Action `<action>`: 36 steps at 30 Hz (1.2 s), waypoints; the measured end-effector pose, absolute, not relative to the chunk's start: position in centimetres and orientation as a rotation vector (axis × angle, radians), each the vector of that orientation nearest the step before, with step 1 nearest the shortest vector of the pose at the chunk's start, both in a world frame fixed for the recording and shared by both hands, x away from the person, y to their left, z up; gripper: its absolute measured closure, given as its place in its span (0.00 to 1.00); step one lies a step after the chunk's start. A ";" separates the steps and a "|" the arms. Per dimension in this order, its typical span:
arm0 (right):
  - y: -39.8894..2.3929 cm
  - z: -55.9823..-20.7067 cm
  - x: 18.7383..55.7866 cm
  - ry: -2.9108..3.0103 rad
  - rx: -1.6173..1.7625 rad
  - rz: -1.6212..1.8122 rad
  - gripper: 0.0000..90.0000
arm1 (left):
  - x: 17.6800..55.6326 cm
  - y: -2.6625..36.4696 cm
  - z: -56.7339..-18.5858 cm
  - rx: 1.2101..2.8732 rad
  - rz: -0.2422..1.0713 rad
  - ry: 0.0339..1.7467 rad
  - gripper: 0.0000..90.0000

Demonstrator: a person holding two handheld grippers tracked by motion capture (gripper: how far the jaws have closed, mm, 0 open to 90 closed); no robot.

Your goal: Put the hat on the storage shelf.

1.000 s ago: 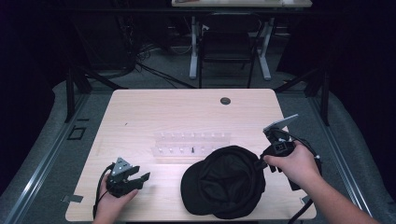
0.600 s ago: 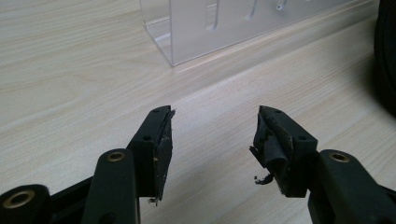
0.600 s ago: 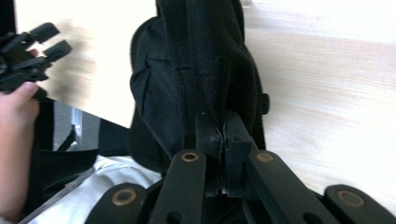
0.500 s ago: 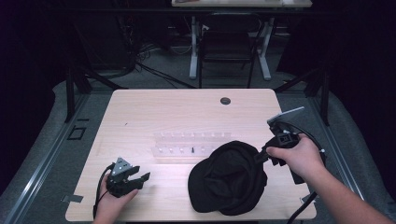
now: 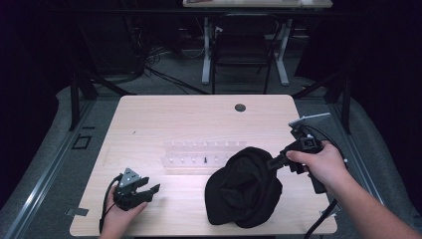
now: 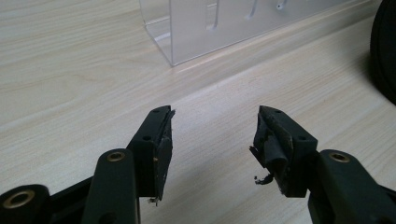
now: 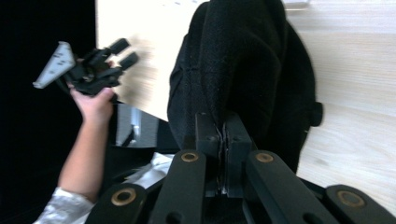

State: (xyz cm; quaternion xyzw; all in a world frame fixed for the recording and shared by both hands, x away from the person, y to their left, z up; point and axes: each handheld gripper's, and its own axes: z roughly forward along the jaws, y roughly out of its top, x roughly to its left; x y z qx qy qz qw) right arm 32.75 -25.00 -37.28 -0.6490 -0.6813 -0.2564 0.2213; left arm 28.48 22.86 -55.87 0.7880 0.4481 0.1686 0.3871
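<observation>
A black cap (image 5: 245,186) lies crumpled on the wooden table (image 5: 184,117), tipped up on its right side. My right gripper (image 5: 272,162) is shut on the cap's edge (image 7: 243,70) and holds it lifted; in the right gripper view the jaws are pressed together on the black fabric. My left gripper (image 5: 148,189) rests near the table's front left, open, with nothing between its fingers (image 6: 159,140). A clear plastic rack (image 5: 201,154) stands at mid-table just behind the cap, and its corner (image 6: 196,28) is ahead of the left gripper.
A small dark round grommet (image 5: 240,107) sits in the table near its far edge. Beyond the table are a chair (image 5: 243,45) and desk legs on a dark floor. Cables trail from both grippers off the front edge.
My right gripper has risen and shifted right with the cap's edge in it. The cap has gone from lying flat to bunched and tilted. The left gripper has stayed put.
</observation>
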 end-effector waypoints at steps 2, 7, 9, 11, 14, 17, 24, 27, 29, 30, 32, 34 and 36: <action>-25.1 -37.2 32.7 -1.852 -1.791 -0.734 0.98 | 28.5 22.9 -55.9 2.006 0.430 1.139 0.52; -25.5 -37.0 32.8 -1.823 -1.742 -0.779 0.98 | 28.5 22.9 -55.9 2.006 0.430 1.140 0.51; -25.4 -37.0 32.7 -1.802 -1.744 -0.798 0.98 | 28.5 22.9 -55.9 2.010 0.428 1.140 0.51; -25.5 -36.9 32.7 -1.801 -1.705 -0.821 0.98 | 28.5 22.9 -55.9 2.010 0.428 1.140 0.51; -25.4 -36.6 32.6 -1.778 -1.700 -0.870 0.98 | 28.5 22.8 -55.9 2.001 0.435 1.139 0.51; -25.6 -35.9 32.5 -1.789 -1.685 -0.901 0.98 | 28.5 22.8 -55.9 2.007 0.430 1.139 0.51; -25.8 -34.0 32.5 -1.796 -1.675 -0.991 0.98 | 28.5 22.8 -56.0 2.001 0.435 1.140 0.51; -26.0 -33.1 32.6 -1.792 -1.686 -1.023 0.98 | 28.5 22.8 -56.0 2.001 0.436 1.140 0.51; -26.3 -32.7 32.7 -1.791 -1.683 -1.042 0.98 | 28.5 22.8 -56.0 2.001 0.436 1.140 0.51; -26.4 -32.5 32.7 -1.791 -1.685 -1.050 0.98 | 28.5 22.8 -56.0 2.002 0.436 1.140 0.51; -26.5 -32.2 32.8 -1.787 -1.685 -1.060 0.98 | 28.5 22.8 -55.9 2.018 0.426 1.142 0.51; -26.5 -31.9 32.9 -1.774 -1.683 -1.079 0.98 | 28.5 22.8 -56.0 1.999 0.436 1.139 0.51; -26.4 -31.7 33.1 -1.762 -1.672 -1.096 0.98 | 28.5 22.8 -56.0 2.000 0.435 1.138 0.51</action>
